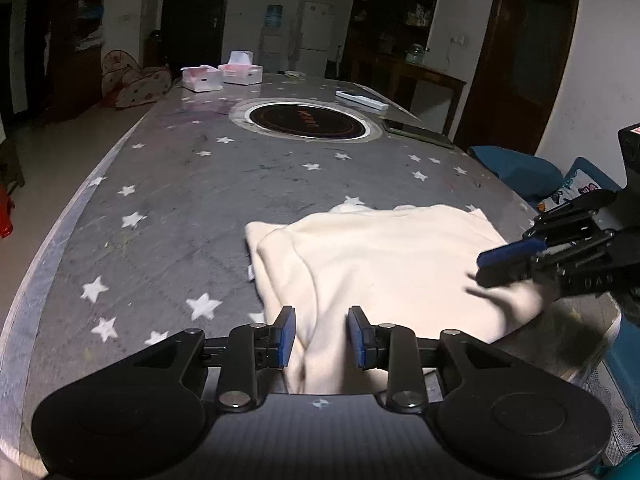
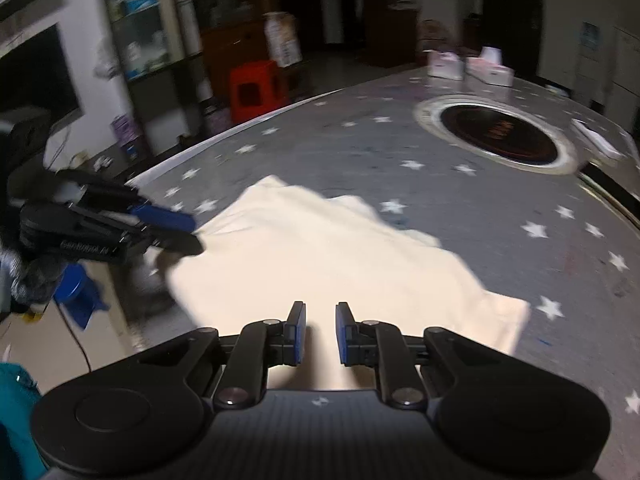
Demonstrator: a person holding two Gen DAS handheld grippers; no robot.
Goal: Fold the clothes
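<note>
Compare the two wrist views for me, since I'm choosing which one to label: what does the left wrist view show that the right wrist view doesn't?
Only the left wrist view shows the water dispenser, the white fridge, the dark phone on the table and the blue cushions beside it.

Only the right wrist view shows the red stool and the glass-front cabinet.

Both show the cream garment on the star-patterned table, the round inset cooktop, the two tissue boxes, and both grippers: left gripper, right gripper.
</note>
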